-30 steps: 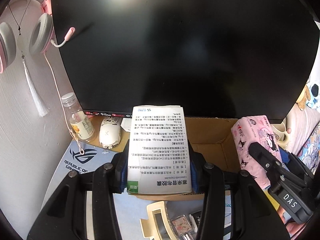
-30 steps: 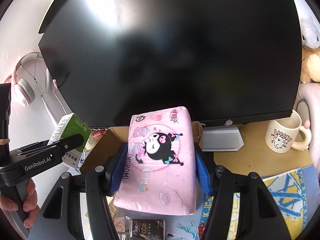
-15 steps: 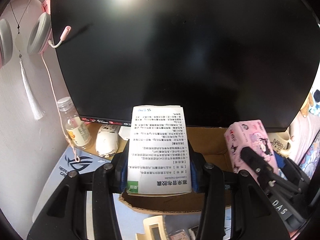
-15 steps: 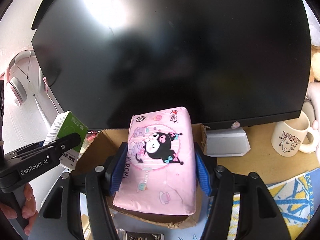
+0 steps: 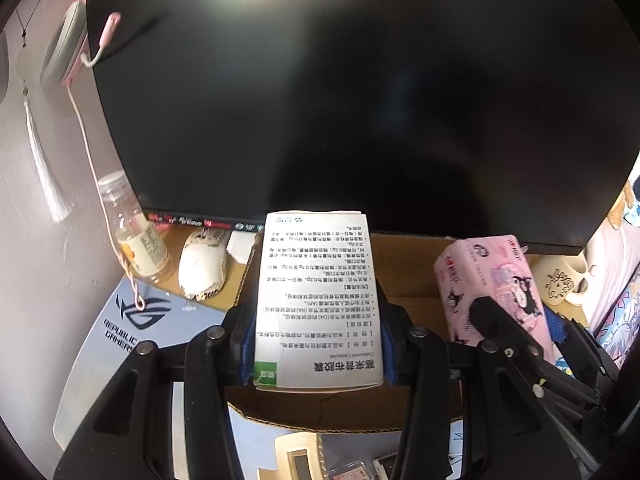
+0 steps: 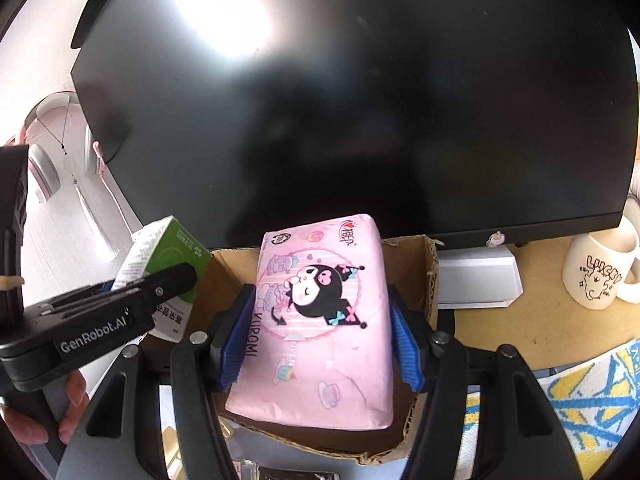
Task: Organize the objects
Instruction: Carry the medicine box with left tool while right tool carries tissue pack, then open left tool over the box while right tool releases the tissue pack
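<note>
My left gripper [image 5: 318, 320] is shut on a white medicine box [image 5: 316, 300] with black print and a green corner. It hangs over the left part of an open cardboard box [image 5: 320, 412]. My right gripper [image 6: 324, 332] is shut on a pink Kuromi tissue pack [image 6: 324, 312], its blue pads pressing both long sides, above the same cardboard box [image 6: 424, 264]. In the left wrist view the tissue pack [image 5: 488, 276] and right gripper [image 5: 520, 312] sit at the right. The right wrist view shows the medicine box [image 6: 168, 248], the left gripper [image 6: 160, 284] and a hand [image 6: 72, 400] at the left.
A big black monitor [image 5: 340, 80] stands right behind the cardboard box. A white mouse [image 5: 202, 266], a small bottle [image 5: 138, 240] and a grey mouse pad [image 5: 120, 332] lie left. A cream mug [image 6: 600, 268] and the monitor's foot [image 6: 476, 276] are right. Pink headphones [image 5: 64, 52] hang on the wall.
Both grippers have gone forward and down with their loads. The cardboard box now lies under both items, and the monitor fills more of each view.
</note>
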### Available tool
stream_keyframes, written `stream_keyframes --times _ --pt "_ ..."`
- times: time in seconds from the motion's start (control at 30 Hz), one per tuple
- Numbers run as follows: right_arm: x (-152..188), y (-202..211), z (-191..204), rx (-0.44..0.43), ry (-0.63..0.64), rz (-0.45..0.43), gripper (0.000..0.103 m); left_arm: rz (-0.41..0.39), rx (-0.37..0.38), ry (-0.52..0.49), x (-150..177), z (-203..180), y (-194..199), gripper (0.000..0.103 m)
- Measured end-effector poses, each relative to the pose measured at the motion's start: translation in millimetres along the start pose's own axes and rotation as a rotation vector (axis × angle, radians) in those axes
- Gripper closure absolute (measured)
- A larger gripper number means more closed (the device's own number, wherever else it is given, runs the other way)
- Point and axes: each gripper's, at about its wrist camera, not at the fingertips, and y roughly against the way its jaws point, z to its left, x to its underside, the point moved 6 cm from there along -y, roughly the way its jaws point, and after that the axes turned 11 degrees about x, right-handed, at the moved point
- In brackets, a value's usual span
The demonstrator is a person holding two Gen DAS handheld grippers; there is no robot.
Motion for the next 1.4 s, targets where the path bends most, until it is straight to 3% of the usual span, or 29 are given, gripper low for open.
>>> stream_keyframes --times 0.27,0.47,0.67,1.17,1.23,1.37,1.4 --pt "2.4 -16.5 1.4 0.01 0.018 0.02 0.036 0.028 0.085 0.048 4.4 7.4 -8.7 0.057" --pt "3.3 -27.6 2.7 0.039 0.036 0.024 0.036 0.043 0.062 0.025 10.5 6.6 -12.5 0.057" --pt "8.4 -13.8 24.2 0.071 0.087 0.014 0.035 0.04 -0.021 0.01 16.6 10.1 -14.0 0.057" --pt "26.8 -12.5 25.7 0.113 0.135 -0.004 0.035 0.055 -0.031 0.004 21.6 13.3 -17.4 0.055" --pt "27.1 -6.4 18.8 0.11 0.137 -0.002 0.034 0.049 -0.03 0.008 21.4 14.0 -15.5 0.041" --pt "27.7 -7.2 21.1 0.106 0.143 0.001 0.033 -0.004 -0.047 -0.035 17.7 9.2 -1.7 0.024" --pt "28.3 3.2 10.2 0.104 0.14 0.001 0.033 -0.015 -0.051 -0.047 17.3 8.2 1.6 0.014"
